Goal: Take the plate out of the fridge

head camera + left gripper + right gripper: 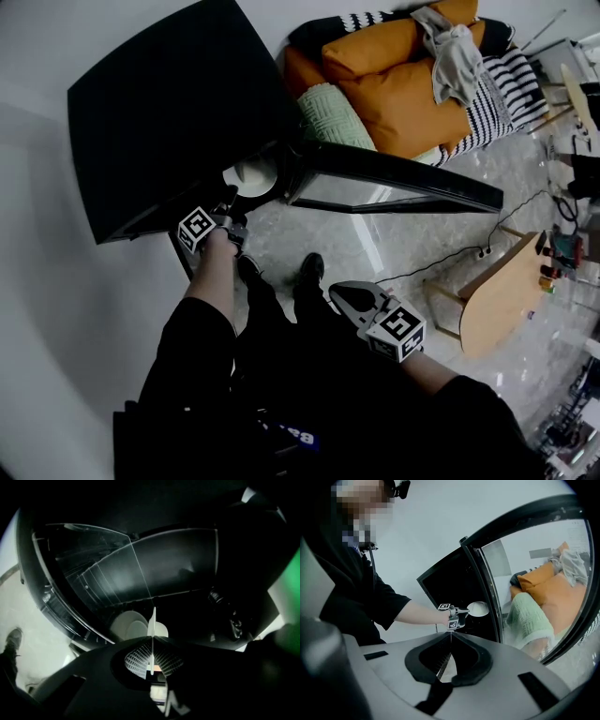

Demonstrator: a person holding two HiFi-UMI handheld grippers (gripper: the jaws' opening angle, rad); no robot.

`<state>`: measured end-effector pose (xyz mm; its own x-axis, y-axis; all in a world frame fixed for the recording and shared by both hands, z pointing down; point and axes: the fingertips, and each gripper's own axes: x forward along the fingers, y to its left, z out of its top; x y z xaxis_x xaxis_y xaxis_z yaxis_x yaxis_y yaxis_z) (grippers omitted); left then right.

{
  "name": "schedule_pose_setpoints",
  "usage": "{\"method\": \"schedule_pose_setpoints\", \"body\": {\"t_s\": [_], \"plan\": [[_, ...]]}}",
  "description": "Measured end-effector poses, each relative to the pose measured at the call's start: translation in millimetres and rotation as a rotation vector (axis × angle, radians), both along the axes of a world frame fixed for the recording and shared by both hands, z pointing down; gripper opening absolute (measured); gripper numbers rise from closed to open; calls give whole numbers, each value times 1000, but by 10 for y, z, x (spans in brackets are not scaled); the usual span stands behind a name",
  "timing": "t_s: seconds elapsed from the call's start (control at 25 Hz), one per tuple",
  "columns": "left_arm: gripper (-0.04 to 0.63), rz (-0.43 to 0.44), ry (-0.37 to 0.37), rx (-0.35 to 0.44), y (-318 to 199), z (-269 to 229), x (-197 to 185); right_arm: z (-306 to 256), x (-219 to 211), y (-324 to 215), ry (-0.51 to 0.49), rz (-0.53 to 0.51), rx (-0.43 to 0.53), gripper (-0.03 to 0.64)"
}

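My left tool (pixel 152 644) is clamped on the rim of the white plate (pixel 255 176). In the left gripper view the plate runs edge-on as a thin white line, pinched between the two pads. From my head view the plate sits right at the mouth of the black fridge (pixel 159 112), just in front of the tool, low at the front of the dark opening. The fridge's glass door (pixel 394 180) stands swung wide open to the right of it.

Deeper inside, behind the plate, I can see pale round shapes (pixel 125 626). They may be more dishes, but it is too dark in there for me to be sure.

My right tool (pixel 451 635) is closed with nothing in it, its tips meeting. I hold it low by my right side, well apart from the fridge and pointed toward it, so its view takes in my left arm, the left tool and the plate.

Beyond the door lie a green cushion (pixel 333 117) and an orange cushion (pixel 403 89). A wooden table (pixel 506 300) stands on the pale floor (pixel 394 239) to my right.
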<state>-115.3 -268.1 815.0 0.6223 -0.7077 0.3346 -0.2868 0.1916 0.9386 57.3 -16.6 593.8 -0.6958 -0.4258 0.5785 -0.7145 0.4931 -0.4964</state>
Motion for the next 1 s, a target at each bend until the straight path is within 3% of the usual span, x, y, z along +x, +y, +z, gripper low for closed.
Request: {"method": "schedule_pose_setpoints", "body": {"t_s": [0.52,1.0], "plan": [[15,-69,46,76,107,-219,-84,-96,20,-85,20,-32,49,9],[15,-90,112,102,613,-710,-112,-323,-30,-271,-9,-31,127,9]]}}
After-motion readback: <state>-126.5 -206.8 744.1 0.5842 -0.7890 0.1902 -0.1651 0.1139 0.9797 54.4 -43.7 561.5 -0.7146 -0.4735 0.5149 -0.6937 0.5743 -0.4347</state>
